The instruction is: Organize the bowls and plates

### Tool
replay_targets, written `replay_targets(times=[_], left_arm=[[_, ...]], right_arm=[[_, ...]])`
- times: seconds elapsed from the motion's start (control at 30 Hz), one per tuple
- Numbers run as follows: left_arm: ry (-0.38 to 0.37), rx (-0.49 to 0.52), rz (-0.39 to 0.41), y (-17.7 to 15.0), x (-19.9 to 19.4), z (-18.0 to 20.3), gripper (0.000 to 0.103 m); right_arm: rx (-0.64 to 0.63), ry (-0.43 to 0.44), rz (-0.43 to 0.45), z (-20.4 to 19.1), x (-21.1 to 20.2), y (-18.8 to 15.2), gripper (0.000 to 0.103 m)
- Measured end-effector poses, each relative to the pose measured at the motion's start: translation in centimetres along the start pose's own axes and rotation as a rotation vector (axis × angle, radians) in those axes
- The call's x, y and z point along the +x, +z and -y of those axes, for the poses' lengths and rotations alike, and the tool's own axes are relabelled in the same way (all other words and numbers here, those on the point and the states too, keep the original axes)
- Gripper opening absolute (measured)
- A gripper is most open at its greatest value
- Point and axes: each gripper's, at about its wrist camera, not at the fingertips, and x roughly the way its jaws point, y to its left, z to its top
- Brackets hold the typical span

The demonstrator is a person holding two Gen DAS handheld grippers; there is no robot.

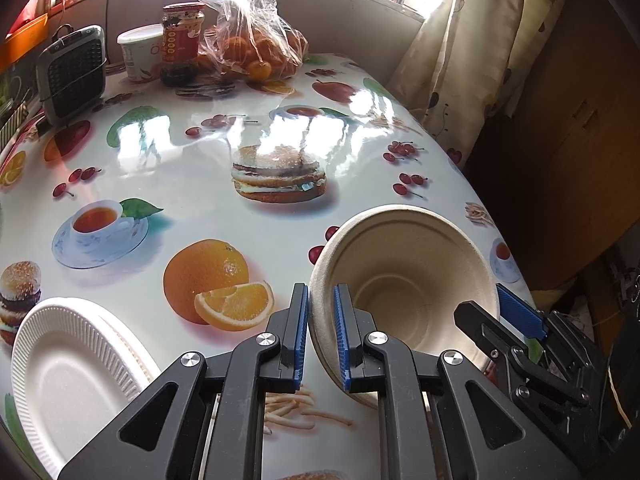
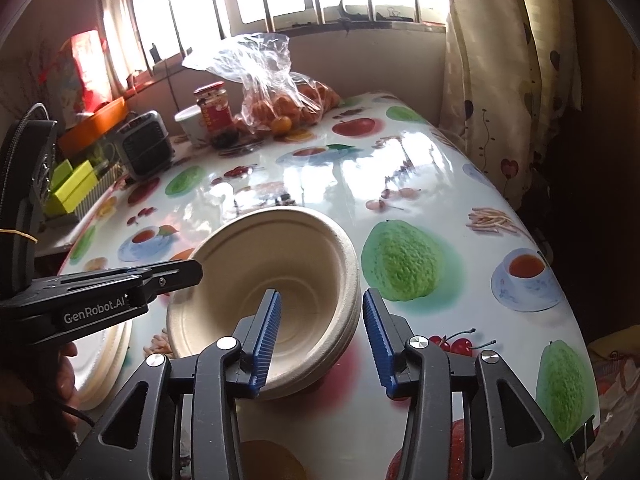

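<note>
Bowls of tan pulp (image 1: 404, 276) sit nested in a stack near the right edge of the tabletop (image 1: 192, 208), and both tools are on them. The left gripper (image 1: 321, 336) has its jaws clamped on the stack's left rim, one blue pad outside the wall, the other inside. From the right wrist view the same stack (image 2: 276, 276) shows several rims layered at its right side. The right gripper (image 2: 320, 340) straddles that right rim with jaws apart: its left pad is inside the bowl, its right pad stands clear of the outer wall, with a gap showing between pad and rim. No pinch there.

Over at the near left, a white ribbed plate (image 1: 68, 376) rests flat on the tabletop, with more plate edges peeking out beneath it. It lies well apart from the bowls, with a printed orange between them.

Far end of the tabletop: a clear bag of oranges (image 1: 256, 48), a red-labelled jar (image 1: 182, 40) just beside it, a white tub (image 1: 140, 52) next to the jar, and a small grey heater (image 1: 72, 72) furthest left. A patterned curtain (image 1: 472, 52) hangs at the far right.
</note>
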Motion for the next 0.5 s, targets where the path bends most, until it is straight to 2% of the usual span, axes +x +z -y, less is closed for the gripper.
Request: replay_targets(times=[0.1, 0.23, 0.37, 0.5], left_arm=[[0.003, 0.001, 0.000, -0.02, 0.05, 0.10, 0.017], [0.020, 0.004, 0.000, -0.16, 0.10, -0.15, 0.033], [0.031, 0.011, -0.005, -0.36, 0.20, -0.27, 0.035], [0.031, 0.017, -0.003, -0.57, 0.23, -0.18, 0.042]], right_arm=[[0.000, 0.000, 0.000, 0.04, 0.02, 0.01, 0.045], [0.007, 0.004, 0.003, 0.24, -0.01, 0.04, 0.048], [0.017, 0.006, 0.005, 0.53, 0.01, 0.00, 0.049], [0.022, 0.008, 0.002, 0.71, 0.13, -0.05, 0.050]])
